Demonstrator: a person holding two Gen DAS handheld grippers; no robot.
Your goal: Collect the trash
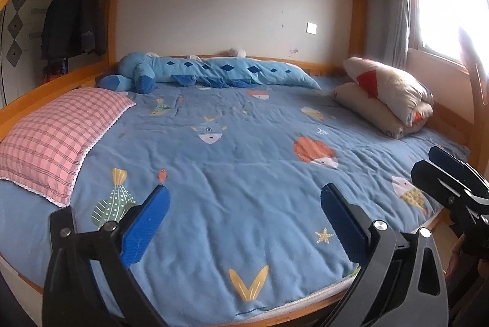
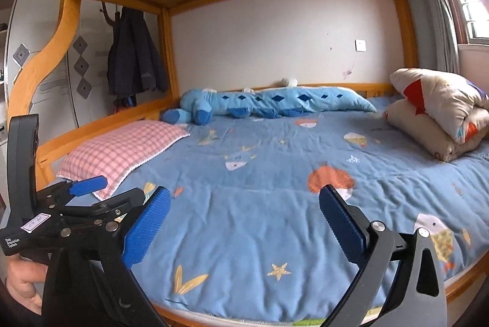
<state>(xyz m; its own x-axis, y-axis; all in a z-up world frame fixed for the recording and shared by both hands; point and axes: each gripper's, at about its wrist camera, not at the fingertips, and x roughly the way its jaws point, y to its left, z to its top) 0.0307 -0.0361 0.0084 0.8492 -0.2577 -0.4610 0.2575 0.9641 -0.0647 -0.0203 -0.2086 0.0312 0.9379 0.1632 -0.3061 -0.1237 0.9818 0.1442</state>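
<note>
A wooden bunk frame roofs a bed (image 1: 305,307) spread with a blue fish-print quilt (image 1: 244,168). A pink checked pillow (image 1: 58,137) lies at its left edge, a blue plush crocodile (image 1: 214,70) along the far edge against the wall, and a folded duvet (image 1: 388,94) at the far right corner. Both the left gripper (image 1: 244,223) and the right gripper (image 2: 244,223) hover over the near edge, spread wide and holding nothing, probably scanning. No trash shows on the quilt.
</note>
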